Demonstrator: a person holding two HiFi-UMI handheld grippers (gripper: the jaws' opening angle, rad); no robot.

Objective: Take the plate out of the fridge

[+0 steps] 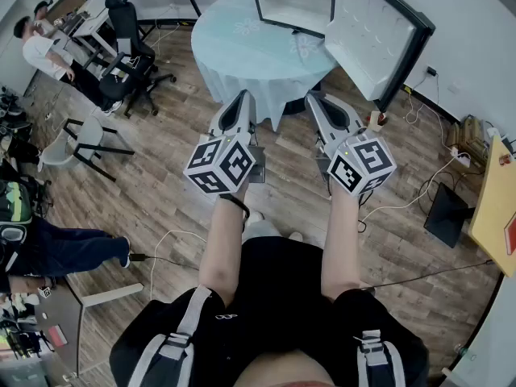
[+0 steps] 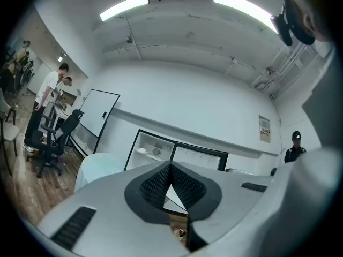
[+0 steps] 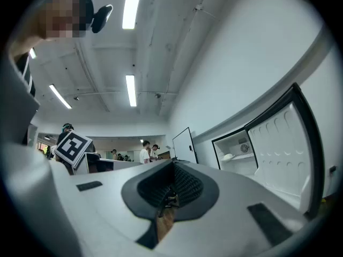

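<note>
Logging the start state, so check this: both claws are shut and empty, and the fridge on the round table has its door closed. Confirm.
Not quite: the door of the fridge stands open, as the head view shows. The rest holds: the left claw and right claw are shut and empty, and the fridge sits on the round table.

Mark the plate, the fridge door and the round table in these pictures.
plate [image 3: 228, 156]: right gripper view, on its visible middle.
fridge door [image 1: 372, 31]: head view, on its white inner lining.
round table [image 1: 242, 51]: head view, on a bare part of its pale cloth top.
</note>
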